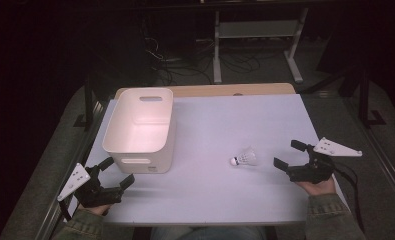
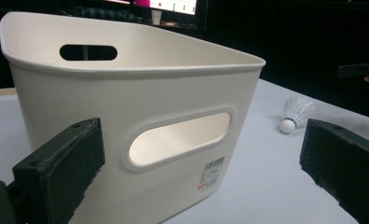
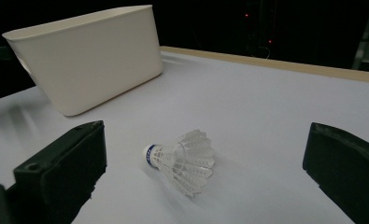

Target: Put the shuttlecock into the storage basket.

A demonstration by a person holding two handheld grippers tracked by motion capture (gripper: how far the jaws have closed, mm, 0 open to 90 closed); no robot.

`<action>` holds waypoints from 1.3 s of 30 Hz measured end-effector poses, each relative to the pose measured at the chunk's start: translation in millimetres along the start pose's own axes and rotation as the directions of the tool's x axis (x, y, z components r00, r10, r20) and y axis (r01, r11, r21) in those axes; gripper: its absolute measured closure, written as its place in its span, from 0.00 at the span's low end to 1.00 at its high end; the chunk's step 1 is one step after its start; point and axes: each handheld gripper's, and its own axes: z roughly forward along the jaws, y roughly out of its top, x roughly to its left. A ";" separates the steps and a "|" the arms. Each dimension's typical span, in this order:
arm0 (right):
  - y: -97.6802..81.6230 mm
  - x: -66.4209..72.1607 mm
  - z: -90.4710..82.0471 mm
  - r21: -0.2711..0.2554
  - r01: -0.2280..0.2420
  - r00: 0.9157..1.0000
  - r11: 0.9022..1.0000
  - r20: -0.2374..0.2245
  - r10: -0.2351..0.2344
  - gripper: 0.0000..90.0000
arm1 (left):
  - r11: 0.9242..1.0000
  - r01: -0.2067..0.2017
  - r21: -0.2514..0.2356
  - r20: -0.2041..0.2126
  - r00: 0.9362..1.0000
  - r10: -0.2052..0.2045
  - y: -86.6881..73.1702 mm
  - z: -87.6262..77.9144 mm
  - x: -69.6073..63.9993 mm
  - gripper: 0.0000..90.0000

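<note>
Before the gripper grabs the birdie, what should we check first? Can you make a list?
1. Right gripper jaws open wide: ok.
2. Shuttlecock lies on its side between and ahead of those jaws, not yet touched: ok.
3. Nothing on the table between gripper and shuttlecock: ok.
4. White bin upright, opening up, ready to receive: ok.
5. Bin inside empty: ok, as far as the high view shows.
6. Left gripper open, near the bin's near wall, away from the shuttlecock: ok.
</note>
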 end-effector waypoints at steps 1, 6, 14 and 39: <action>-0.4 -0.2 0.3 0.002 0.004 1.000 1.000 0.000 -0.004 0.00 | 1.000 0.005 -0.002 -0.001 1.000 -0.005 0.0 0.0 -0.4 0.00; -2.3 -1.5 1.2 0.017 0.006 1.000 1.000 0.004 -0.006 0.00 | 1.000 0.003 -0.005 0.004 1.000 -0.003 0.2 -0.2 -0.8 0.00; -2.7 -0.7 2.6 0.031 0.006 1.000 0.999 0.006 -0.006 0.00 | 1.000 -0.005 -0.003 0.003 1.000 0.005 0.6 -1.0 0.0 0.00; 10.1 9.1 14.0 0.140 0.021 0.999 0.990 -0.037 -0.016 0.00 | 1.000 0.003 -0.016 -0.004 1.000 -0.003 0.7 -1.2 -0.2 0.00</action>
